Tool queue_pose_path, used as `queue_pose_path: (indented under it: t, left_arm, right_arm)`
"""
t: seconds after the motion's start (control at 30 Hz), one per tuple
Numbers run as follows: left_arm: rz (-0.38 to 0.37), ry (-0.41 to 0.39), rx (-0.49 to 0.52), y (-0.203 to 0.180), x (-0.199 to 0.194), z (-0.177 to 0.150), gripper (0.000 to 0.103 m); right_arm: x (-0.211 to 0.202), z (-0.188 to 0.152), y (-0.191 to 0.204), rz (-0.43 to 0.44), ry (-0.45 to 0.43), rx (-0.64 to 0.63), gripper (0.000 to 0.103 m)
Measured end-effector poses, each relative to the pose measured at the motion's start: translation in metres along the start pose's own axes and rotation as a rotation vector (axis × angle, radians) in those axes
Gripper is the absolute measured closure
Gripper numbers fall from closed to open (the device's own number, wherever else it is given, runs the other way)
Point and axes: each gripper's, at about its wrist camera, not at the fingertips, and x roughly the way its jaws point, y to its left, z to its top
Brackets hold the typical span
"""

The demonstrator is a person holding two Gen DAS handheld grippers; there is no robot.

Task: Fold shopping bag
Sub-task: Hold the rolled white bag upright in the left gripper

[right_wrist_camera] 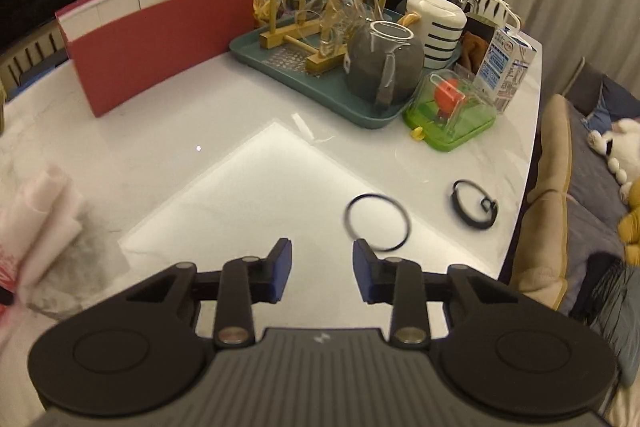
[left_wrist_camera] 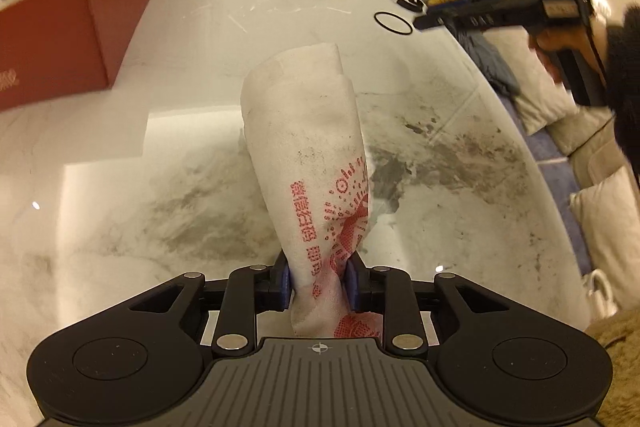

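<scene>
Left claw (left_wrist_camera: 318, 285), nearest us, pinches the folded white shopping bag (left_wrist_camera: 308, 155) between its blue pads, lifting the bundle above the middle of the marble surface (left_wrist_camera: 192, 75). Our right claw (right_wrist_camera: 322, 267) hangs part open and empty near the surface's right edge. We judge folding nearly done; next, lay the bundle flat.

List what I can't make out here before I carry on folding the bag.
- Bag lower end: left wrist view, hidden behind the left gripper body.
- Bag in right wrist view: cut off by the left edge, blurred.
- Right gripper in left wrist view: blurred, fingers unclear.
- Carton print: too small.
</scene>
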Motion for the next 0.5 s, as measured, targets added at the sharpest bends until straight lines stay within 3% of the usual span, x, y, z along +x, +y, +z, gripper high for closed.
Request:
queue_pose_path:
  t: [0.13,0.23,0.27,0.43,0.5]
  left_arm:
    - [0.027,0.02,-0.008,-0.004,0.001,0.005,0.08]
    - [0.052,0.026,-0.019,-0.008,0.002,0.006,0.082]
    - [0.066,0.022,-0.015,-0.011,0.002,0.005,0.082]
    - [0.093,0.024,-0.026,-0.015,0.002,0.006,0.081]
    - [0.093,0.026,-0.028,-0.015,0.002,0.007,0.081]
  right_arm:
    - [0.012,0.002,-0.036,-0.043,-0.051,0.025,0.071]
    - [0.021,0.0,-0.066,-0.048,-0.067,0.052,0.087]
    - [0.023,0.0,-0.072,-0.049,-0.069,0.043,0.089]
    - [0.035,0.002,-0.086,-0.061,-0.027,-0.057,0.089]
    - [0.042,0.007,-0.091,-0.024,-0.009,-0.06,0.089]
